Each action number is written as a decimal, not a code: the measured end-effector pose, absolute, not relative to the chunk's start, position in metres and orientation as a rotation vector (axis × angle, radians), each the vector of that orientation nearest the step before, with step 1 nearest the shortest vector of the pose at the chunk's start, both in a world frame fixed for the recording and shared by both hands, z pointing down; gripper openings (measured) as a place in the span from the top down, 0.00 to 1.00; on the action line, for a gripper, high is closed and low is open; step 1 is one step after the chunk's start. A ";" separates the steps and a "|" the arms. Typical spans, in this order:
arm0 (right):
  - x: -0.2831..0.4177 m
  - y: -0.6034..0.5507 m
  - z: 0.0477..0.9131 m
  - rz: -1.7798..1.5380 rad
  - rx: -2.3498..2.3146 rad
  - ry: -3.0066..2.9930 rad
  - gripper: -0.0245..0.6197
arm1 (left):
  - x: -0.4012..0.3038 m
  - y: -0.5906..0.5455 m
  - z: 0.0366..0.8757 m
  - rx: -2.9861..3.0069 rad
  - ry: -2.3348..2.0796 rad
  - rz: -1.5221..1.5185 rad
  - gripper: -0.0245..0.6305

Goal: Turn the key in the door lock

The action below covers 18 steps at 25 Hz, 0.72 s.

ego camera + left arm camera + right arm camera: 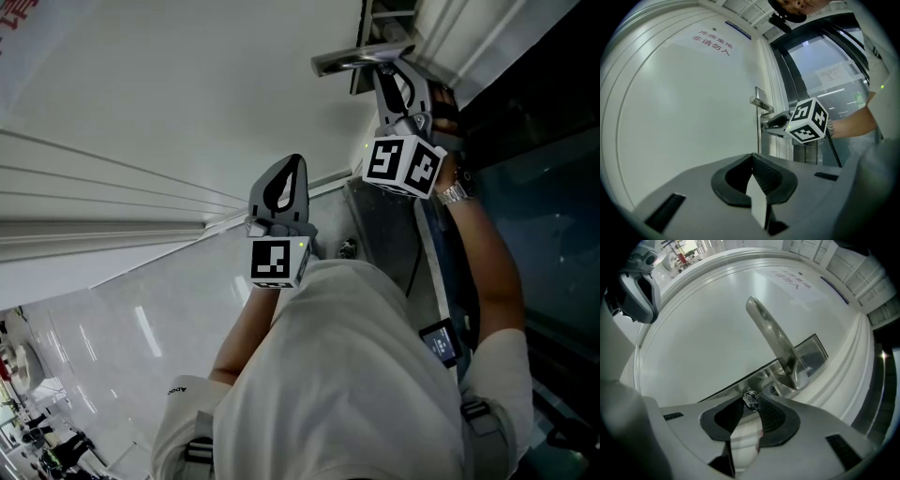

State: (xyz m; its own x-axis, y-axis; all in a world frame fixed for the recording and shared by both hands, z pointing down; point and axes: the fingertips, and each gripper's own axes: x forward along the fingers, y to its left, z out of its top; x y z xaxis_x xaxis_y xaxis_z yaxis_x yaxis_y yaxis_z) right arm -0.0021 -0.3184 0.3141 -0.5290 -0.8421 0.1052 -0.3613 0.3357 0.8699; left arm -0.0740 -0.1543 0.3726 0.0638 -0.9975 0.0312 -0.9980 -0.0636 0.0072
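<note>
A white door [187, 103] carries a silver lever handle [361, 58] on a metal lock plate [806, 355]. In the right gripper view a small silver key [750, 401] sticks out of the plate below the handle [776, 341]. My right gripper [751, 397] is shut on that key, its tips pinching the key's head. In the head view the right gripper [392, 77] reaches up under the handle and hides the key. My left gripper [292, 161] hangs in front of the bare door panel, left of the lock, shut and empty. The left gripper view shows its jaws [753, 158] closed tip to tip.
A dark glass panel in a metal frame [534, 141] borders the door on the right. A sign with red characters [712, 43] is fixed high on the door. The person's right wrist wears a metal watch [453, 194]. A small screen device [441, 342] hangs at the waist.
</note>
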 end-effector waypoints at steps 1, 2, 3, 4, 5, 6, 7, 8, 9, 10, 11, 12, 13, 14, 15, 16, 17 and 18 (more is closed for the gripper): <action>-0.002 -0.318 0.314 -1.108 1.063 -2.067 0.82 | -0.074 -0.154 0.373 2.269 -2.133 0.026 0.95; -0.002 -0.319 0.313 -1.077 1.077 -2.095 0.82 | -0.074 -0.153 0.373 2.267 -2.134 0.025 0.95; -0.001 -0.319 0.312 -1.039 1.093 -2.126 0.82 | -0.074 -0.153 0.373 2.265 -2.134 0.024 0.95; -0.001 -0.319 0.311 -1.005 1.110 -2.150 0.82 | -0.074 -0.153 0.373 2.265 -2.134 0.023 0.95; -0.001 -0.320 0.311 -0.985 1.124 -2.163 0.82 | -0.074 -0.153 0.373 2.266 -2.134 0.023 0.95; -0.001 -0.320 0.311 -0.975 1.135 -2.168 0.82 | -0.074 -0.154 0.373 2.267 -2.134 0.023 0.95; -0.001 -0.320 0.311 -0.965 1.143 -2.175 0.82 | -0.074 -0.154 0.373 2.268 -2.134 0.021 0.95; -0.001 -0.320 0.311 -0.947 1.149 -2.186 0.82 | -0.075 -0.154 0.373 2.266 -2.135 0.018 0.95; -0.001 -0.321 0.311 -0.919 1.154 -2.202 0.82 | -0.075 -0.154 0.373 2.263 -2.135 0.015 0.95; -0.001 -0.321 0.310 -0.886 1.158 -2.224 0.82 | -0.075 -0.154 0.374 2.261 -2.135 0.013 0.95; -0.001 -0.321 0.310 -0.850 1.164 -2.248 0.82 | -0.075 -0.155 0.374 2.259 -2.135 0.012 0.95; 0.000 -0.321 0.309 -0.815 1.170 -2.273 0.82 | -0.075 -0.155 0.375 2.259 -2.134 0.012 0.95; 0.000 -0.321 0.309 -0.783 1.176 -2.295 0.82 | -0.074 -0.155 0.375 2.260 -2.133 0.012 0.95; 0.000 -0.322 0.308 -0.754 1.181 -2.316 0.82 | -0.074 -0.155 0.375 2.263 -2.132 0.013 0.95; 0.001 -0.322 0.308 -0.726 1.186 -2.335 0.82 | -0.073 -0.155 0.375 2.265 -2.131 0.015 0.95; 0.001 -0.322 0.307 -0.702 1.189 -2.351 0.82 | -0.073 -0.156 0.375 2.267 -2.130 0.016 0.95; 0.001 -0.322 0.307 -0.685 1.192 -2.363 0.82 | -0.073 -0.156 0.375 2.267 -2.129 0.016 0.95; 0.001 -0.322 0.307 -0.672 1.195 -2.373 0.82 | -0.074 -0.156 0.374 2.268 -2.129 0.017 0.95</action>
